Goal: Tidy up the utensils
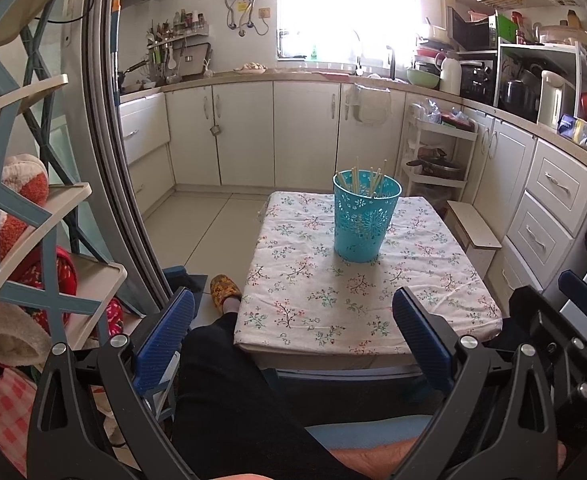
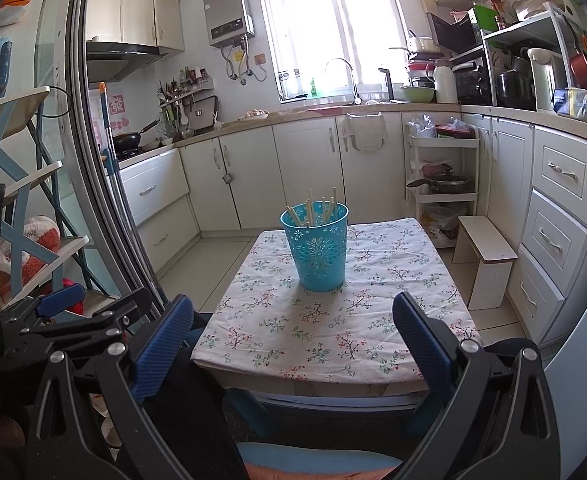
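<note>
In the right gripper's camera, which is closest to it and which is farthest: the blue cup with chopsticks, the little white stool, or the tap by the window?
From the right gripper:
1. Blue cup, straight ahead on the flowered table.
2. White stool, on the floor to the right of the table.
3. Tap, far back by the window.

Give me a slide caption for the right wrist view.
Open right gripper faces a teal bucket of chopsticks.

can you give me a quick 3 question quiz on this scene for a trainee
1. True or false: the chopsticks stand inside the teal basket.
2. What covers the table? A floral cloth, B bare wood, C newspaper.
3. How do the left gripper and right gripper stand?

Key:
1. True.
2. A.
3. Both open, holding nothing, short of the basket.
</note>
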`<state>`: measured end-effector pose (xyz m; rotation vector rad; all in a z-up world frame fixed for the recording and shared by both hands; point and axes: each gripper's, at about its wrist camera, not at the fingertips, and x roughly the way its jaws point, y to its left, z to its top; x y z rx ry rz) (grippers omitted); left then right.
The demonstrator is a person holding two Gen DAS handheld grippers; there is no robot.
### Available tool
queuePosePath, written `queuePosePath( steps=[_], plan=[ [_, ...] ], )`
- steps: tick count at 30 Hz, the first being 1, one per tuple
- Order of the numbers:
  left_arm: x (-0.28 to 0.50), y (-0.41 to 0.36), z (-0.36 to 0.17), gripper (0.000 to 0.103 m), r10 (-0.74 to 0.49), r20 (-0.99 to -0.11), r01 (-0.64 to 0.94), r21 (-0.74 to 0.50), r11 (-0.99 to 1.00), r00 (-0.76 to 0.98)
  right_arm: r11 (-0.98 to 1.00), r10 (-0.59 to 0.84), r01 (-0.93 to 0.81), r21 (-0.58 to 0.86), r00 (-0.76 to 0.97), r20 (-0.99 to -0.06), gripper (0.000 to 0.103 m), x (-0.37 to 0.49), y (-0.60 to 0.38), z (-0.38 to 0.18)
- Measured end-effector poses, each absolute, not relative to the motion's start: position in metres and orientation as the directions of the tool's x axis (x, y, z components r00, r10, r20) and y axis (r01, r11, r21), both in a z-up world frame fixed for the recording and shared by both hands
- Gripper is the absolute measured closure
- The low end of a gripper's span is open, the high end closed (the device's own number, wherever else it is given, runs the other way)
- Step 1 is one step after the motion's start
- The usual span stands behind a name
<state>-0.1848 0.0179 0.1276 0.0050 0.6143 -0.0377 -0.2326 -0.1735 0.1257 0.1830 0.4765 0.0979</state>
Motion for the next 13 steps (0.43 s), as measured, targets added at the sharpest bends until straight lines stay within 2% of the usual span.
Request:
queuePosePath(
  steps=[13],
  plan=[
    [-0.1802,0.0196,0.119,0.007,-0.036,-0.612,0.038,-0.009,0.999,0.79,0.977,0.139,-0.047,0.208,0.882,-0.45,0.007,-0.2324,-0.1776,0.126]
  ],
)
